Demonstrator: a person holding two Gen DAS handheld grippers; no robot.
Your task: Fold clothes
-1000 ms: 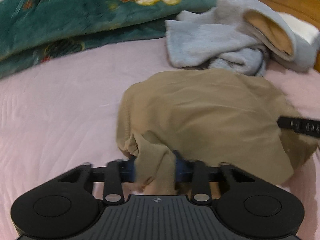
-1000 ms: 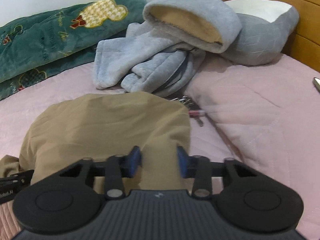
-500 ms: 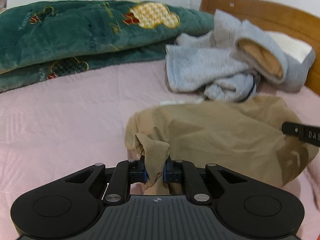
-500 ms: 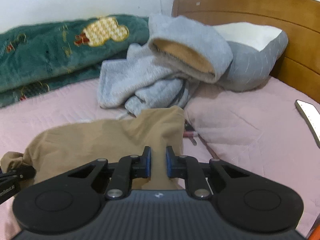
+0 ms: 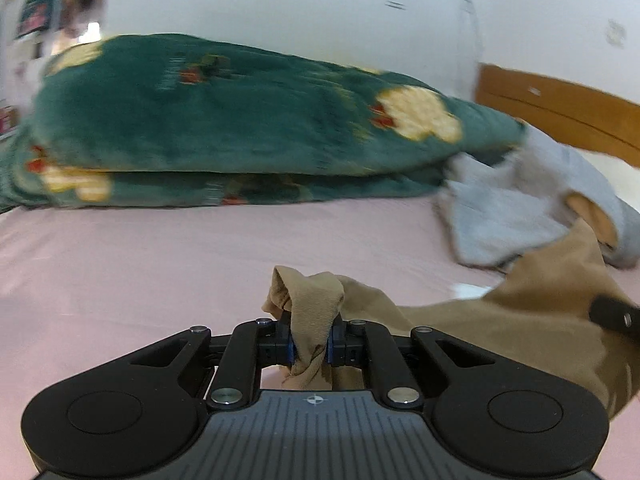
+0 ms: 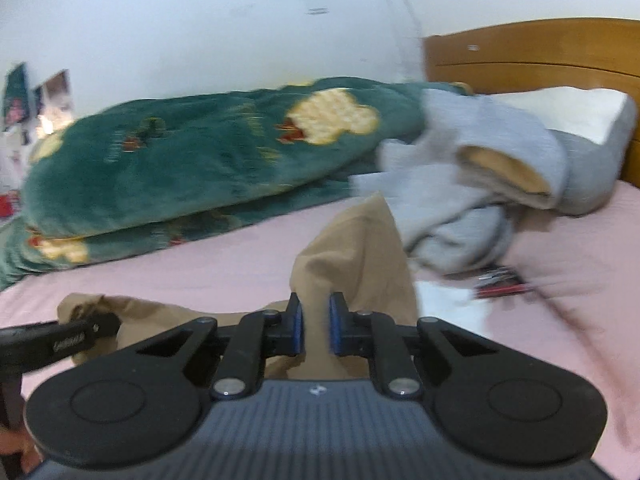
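Motion blur smeared the green blanket (image 5: 240, 120) and the small dark-red things (image 6: 500, 282) lying just beside the grey garment (image 6: 460, 216) beyond telling, while the right tool (image 6: 316, 330) hid the tan garment's (image 6: 360, 248) lower part.

Tan garment (image 5: 500, 312), lifted, bunched

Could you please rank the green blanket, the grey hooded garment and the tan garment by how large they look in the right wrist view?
1. green blanket, clearly largest.
2. grey hooded garment.
3. tan garment, though it sits nearest the camera and is partly hidden, so ranks two and three are unsure.
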